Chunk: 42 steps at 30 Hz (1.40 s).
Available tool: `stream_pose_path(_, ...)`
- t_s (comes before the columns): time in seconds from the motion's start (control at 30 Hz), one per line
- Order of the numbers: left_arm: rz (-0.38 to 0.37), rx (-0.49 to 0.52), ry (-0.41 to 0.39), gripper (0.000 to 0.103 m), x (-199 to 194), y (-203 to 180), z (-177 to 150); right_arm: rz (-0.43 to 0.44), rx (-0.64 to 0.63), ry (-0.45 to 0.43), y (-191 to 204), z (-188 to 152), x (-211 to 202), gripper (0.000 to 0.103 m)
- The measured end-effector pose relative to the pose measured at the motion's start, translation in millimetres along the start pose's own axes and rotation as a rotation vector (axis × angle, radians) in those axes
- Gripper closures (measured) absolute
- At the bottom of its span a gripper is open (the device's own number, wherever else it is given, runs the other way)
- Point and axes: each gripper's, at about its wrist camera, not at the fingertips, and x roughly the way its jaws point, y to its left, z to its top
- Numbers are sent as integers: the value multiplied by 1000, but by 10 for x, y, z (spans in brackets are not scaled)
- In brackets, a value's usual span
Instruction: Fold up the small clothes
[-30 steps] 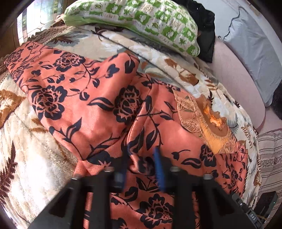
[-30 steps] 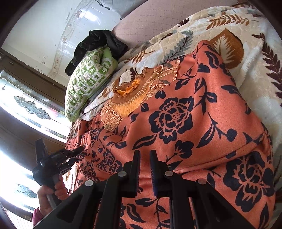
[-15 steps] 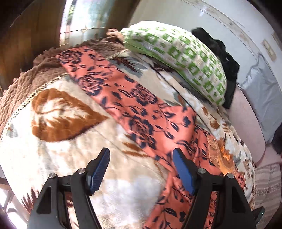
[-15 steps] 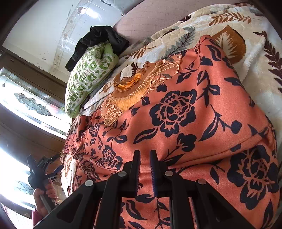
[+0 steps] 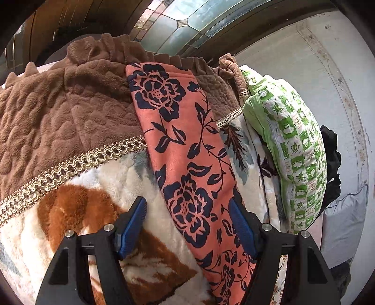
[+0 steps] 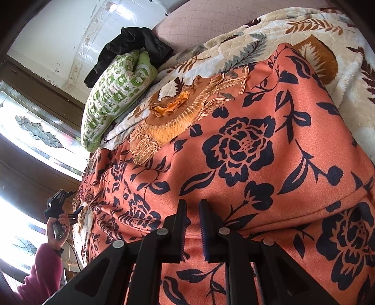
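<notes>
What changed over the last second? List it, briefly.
The left gripper let go of the dress and swung out to its far sleeve, jaws now closing astride it. The right gripper stayed shut on the dress, unmoved; the pillow stayed put.

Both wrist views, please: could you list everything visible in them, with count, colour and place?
floral garment: one, coral with navy flowers, spread across the bed; long strip reaching the brown border
embroidered neckline: one, orange-gold, at the garment's far end
blanket: one, cream with rust leaves, covering the bed
brown border: one, plush, gold braid trim, at the blanket's end
pillow: one, green and white, by the wall
dark clothing: one heap, black, behind the pillow
window: leaded glass, above the bed
sleeve: one, magenta, on the arm carrying the left claw
left claw: closing, pads astride the strip, not pressing
right claw: shut on the garment
</notes>
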Motion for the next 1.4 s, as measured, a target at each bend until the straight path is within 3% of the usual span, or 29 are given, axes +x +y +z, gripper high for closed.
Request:
stream_pose_path(0.07,-33,-4,-4,47,100,-16,57,2,-1,-1,-6,3,13,89)
stream_pose_path(0.2,-59,11,-7,58,234,-30,86,2,-1,0,1,10,24,89)
stream_pose_path(0.37,-40,0,-83,96,271,101,78,1,-7,-4,17,10,18,89)
stream_pose_path(0.5,-4,56,-126,97,187,-47,46,0,-10,-38,18,12,-58,89)
stream_pose_path(0.7,-9,396,-170,98,-249,-987,-293,28,42,-118,-75,87,-328,89)
stream_pose_path(0.9,-103,782,-148,98,-737,-2156,-1258,54,106,-182,-219,153,-612,89)
stream_pose_path(1.07,-187,1057,-78,98,-951,-2978,-2490,82,165,-243,-383,204,-871,89)
stream_pose_path(1.17,-238,1163,10,97,-899,-3255,-3295,107,218,-288,-518,220,-1028,89)
stream_pose_path(1.2,-237,1196,66,95,-825,-3322,-3561,111,233,-301,-565,225,-1074,89)
stream_pose_path(1.27,-213,1267,215,68,-668,-3405,-4087,102,265,-333,-660,235,-1156,89)
stream_pose_path(1.33,-187,1321,301,52,-598,-3404,-4442,114,305,-358,-754,234,-1226,89)
stream_pose_path(1.4,-227,1363,316,52,-661,-3340,-4587,117,320,-370,-794,247,-1277,89)
